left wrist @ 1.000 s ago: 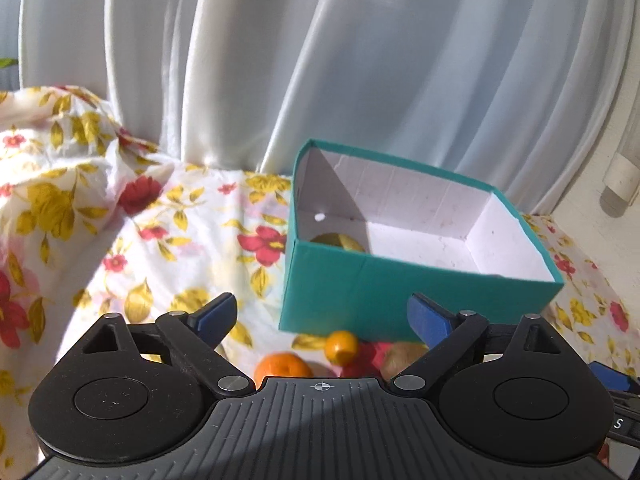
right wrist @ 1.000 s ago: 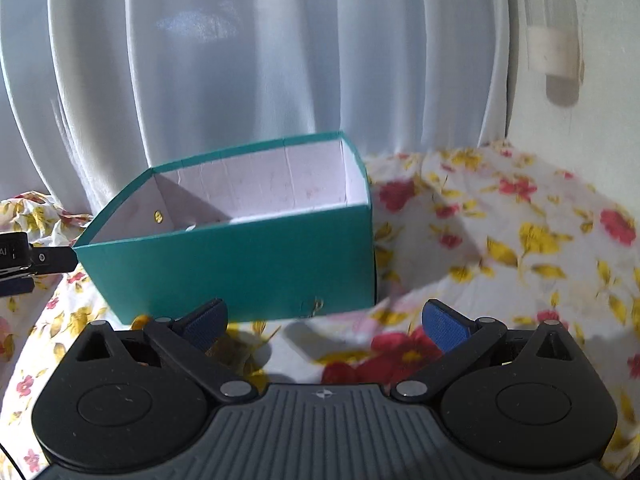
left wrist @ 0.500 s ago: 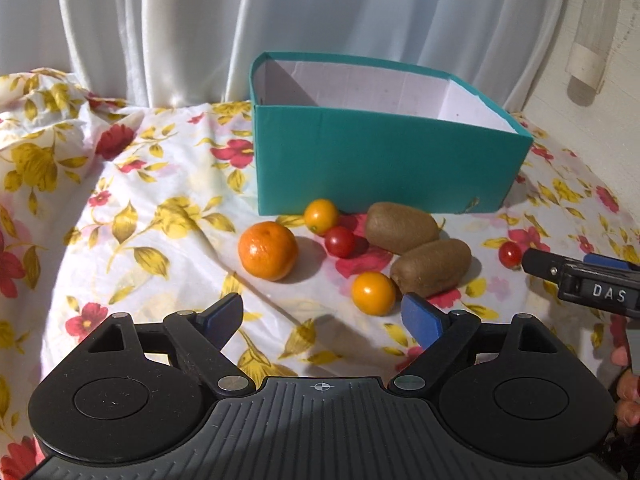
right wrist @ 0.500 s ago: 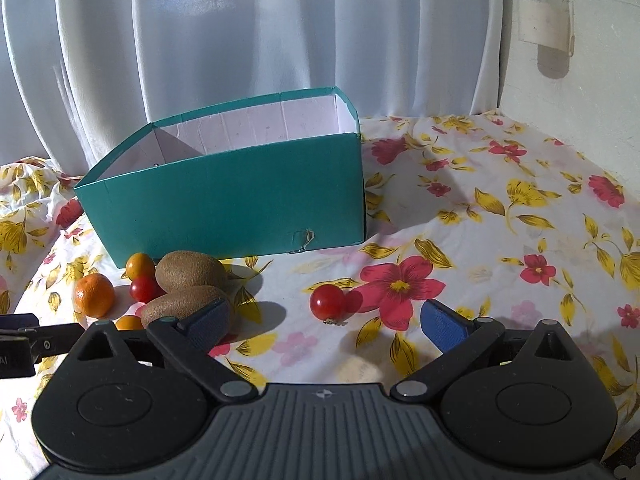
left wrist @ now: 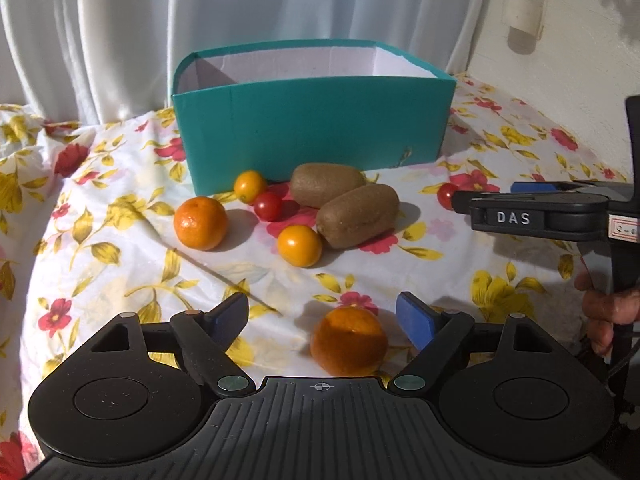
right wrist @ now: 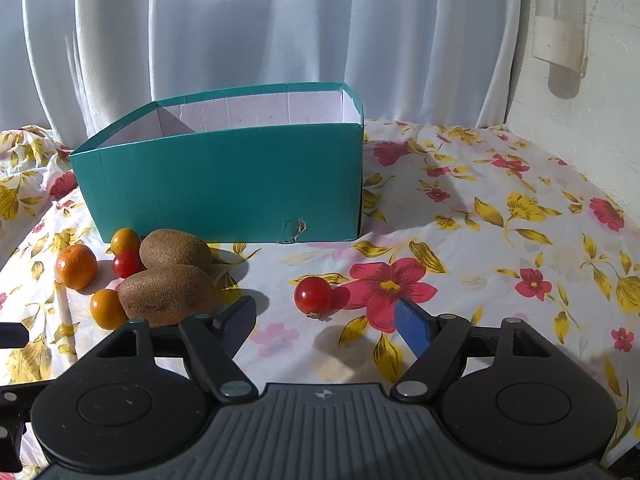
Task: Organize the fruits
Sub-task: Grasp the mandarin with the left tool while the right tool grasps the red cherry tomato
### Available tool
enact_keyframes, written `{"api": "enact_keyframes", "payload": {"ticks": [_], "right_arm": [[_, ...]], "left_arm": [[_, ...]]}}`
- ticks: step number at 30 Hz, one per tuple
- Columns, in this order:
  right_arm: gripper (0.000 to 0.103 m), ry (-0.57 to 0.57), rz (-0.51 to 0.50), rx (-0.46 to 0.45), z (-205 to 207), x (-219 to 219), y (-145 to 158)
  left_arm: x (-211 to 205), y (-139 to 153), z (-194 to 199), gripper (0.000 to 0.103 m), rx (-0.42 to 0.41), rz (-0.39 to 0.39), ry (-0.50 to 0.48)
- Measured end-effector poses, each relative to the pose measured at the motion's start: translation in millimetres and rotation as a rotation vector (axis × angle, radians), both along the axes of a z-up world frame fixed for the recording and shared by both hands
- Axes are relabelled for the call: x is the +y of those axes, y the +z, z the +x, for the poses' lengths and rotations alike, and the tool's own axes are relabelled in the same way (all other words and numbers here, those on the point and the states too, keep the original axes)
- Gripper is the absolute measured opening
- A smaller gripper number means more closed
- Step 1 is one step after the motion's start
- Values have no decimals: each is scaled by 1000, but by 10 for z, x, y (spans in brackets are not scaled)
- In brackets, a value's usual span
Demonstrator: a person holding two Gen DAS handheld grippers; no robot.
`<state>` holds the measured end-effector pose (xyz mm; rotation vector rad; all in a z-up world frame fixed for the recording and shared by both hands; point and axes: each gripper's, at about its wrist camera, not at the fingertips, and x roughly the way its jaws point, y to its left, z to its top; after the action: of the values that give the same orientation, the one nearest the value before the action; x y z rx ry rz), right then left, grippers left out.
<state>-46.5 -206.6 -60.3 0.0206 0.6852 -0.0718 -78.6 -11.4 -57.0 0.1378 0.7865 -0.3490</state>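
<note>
— How many fruits are out on the flowered cloth [left wrist: 120, 280]?

— Eight that I can count. Two kiwis [left wrist: 327, 184] lying side by side and touching, just in front of the teal box [left wrist: 312, 124]. Two mandarins: one [left wrist: 200, 222] to the left of the cluster, the other mandarin [left wrist: 349, 345] nearer, between the left gripper [left wrist: 326, 318] fingers. Two small orange-yellow fruits: one [left wrist: 250, 186] close against the box wall, the second [left wrist: 299, 245] touching the front kiwi [left wrist: 358, 216]. And two cherry tomatoes.

— Where are those?

— One tomato [left wrist: 268, 206] sits between the two small orange-yellow fruits, beside the rear kiwi. The other tomato [right wrist: 313, 295] lies apart to the right, on a red flower print, just ahead of the right gripper [right wrist: 328, 320].

— Is either tool holding anything?

— No. The left jaws have been closing in, with the near mandarin between them, but there is cloth showing on both sides of it; the pads do not press. The right jaws have just been narrowing too, and stand apart with only cloth between the blue pads; the tomato is just beyond the tips.

— Anything in the box?

— From here I see only its white inner walls; the floor is hidden.

— And the person?

— Fingers of a hand [left wrist: 604, 312] show at the right edge, on the right tool's handle. White curtains [right wrist: 280, 24] hang behind.
</note>
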Motion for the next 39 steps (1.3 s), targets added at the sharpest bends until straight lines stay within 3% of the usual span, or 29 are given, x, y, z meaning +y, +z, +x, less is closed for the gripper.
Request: {"api": "enact_keyframes", "payload": {"ticks": [2, 5, 14, 25, 33, 39], "right_arm": [[63, 15, -11, 10, 43, 5, -35], [57, 34, -13, 25, 122, -7, -92], [50, 76, -20, 58, 327, -9, -214], [26, 118, -26, 67, 411, 7, -273], [25, 102, 13, 62, 376, -57, -249], [25, 96, 38, 37, 256, -75, -8]], "left_arm": [[-56, -28, -33, 83, -9, 19, -14], [-102, -84, -33, 78, 11, 29, -15], [-118, -209, 26, 60, 68, 31, 13], [-138, -249, 64, 51, 101, 21, 19], [-124, -226, 84, 48, 111, 22, 36], [-88, -19, 194, 48, 102, 16, 82]]}}
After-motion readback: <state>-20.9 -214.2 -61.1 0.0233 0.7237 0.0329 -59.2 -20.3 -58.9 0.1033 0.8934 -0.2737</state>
